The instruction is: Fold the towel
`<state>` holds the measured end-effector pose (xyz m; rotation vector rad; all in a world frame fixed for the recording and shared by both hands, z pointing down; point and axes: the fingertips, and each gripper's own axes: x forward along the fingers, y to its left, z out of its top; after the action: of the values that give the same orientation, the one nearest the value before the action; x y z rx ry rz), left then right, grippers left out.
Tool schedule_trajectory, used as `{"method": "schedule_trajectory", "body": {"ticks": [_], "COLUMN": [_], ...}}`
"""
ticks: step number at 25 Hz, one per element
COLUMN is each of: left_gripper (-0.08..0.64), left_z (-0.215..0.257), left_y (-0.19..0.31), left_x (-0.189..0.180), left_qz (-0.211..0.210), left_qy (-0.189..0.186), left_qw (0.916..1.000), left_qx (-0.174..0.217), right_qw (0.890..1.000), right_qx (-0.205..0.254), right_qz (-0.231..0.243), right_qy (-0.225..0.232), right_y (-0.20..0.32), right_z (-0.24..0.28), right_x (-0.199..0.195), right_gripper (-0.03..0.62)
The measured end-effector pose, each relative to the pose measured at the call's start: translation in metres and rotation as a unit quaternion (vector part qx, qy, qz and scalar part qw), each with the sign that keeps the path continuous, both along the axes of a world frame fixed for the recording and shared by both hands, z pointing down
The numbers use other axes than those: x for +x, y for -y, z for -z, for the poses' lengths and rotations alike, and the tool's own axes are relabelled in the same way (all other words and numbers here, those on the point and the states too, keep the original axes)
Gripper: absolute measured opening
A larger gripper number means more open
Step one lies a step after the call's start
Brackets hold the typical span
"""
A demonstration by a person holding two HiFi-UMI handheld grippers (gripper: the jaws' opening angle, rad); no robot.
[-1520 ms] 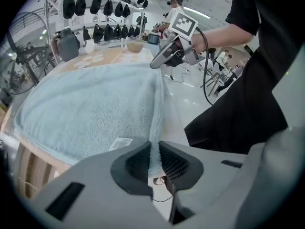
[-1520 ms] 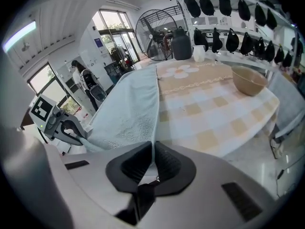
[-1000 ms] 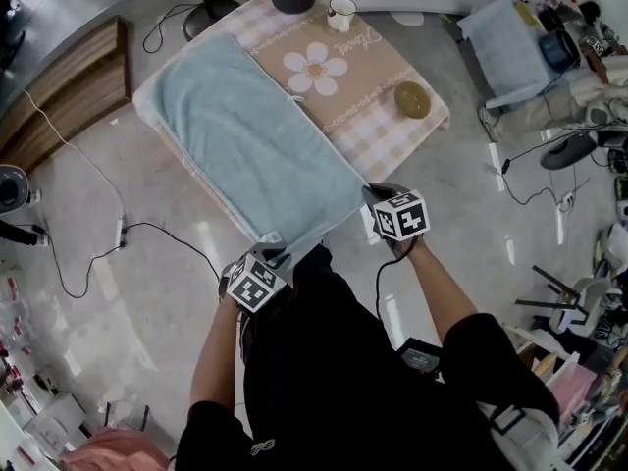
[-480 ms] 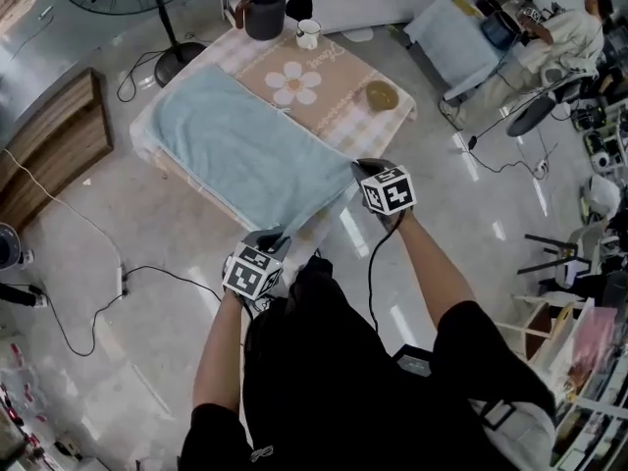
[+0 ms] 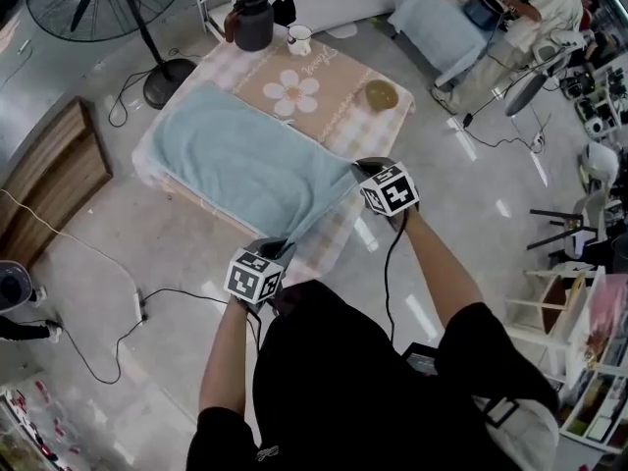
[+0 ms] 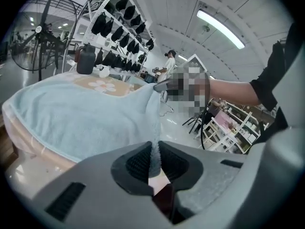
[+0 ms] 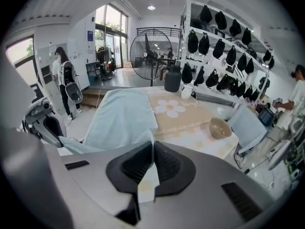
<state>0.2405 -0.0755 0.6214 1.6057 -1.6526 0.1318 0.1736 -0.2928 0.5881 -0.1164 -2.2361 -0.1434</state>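
We see the pale blue terry towel (image 5: 235,160) spread flat on the table (image 5: 345,116), near edge raised, with left gripper (image 6: 155,157) and right gripper (image 7: 152,160) each clamped on a corner.

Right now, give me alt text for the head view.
From above, a person pinches the two near corners of a light blue towel, one in the left gripper and one in the right gripper, with that edge raised off a low table. A bowl, mug and dark jug stand beside it.
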Motion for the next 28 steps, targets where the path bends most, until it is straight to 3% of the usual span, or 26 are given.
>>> {"method": "schedule_trajectory", "body": {"ticks": [8, 19, 28], "left_gripper": [0.038, 0.039, 0.04], "left_z": [0.007, 0.007, 0.001], "left_y": [-0.009, -0.025, -0.049], "left_x": [-0.084, -0.179, -0.26], "left_qz": [0.0, 0.032, 0.044], "left_qy": [-0.051, -0.06, -0.059], "left_qw": [0.9986, 0.9977, 0.9972], "left_qx": [0.012, -0.004, -0.006], "right_qw": [0.991, 0.991, 0.987], "right_qx": [-0.099, -0.113, -0.13], "right_qz": [-0.087, -0.075, -0.097], "right_qy": [-0.004, 0.004, 0.001], "right_y": [0.008, -0.007, -0.026], "right_z": [0.013, 0.009, -0.005], "right_x": [-0.085, -0.172, -0.235], "right_gripper": [0.014, 0.014, 0.015]}}
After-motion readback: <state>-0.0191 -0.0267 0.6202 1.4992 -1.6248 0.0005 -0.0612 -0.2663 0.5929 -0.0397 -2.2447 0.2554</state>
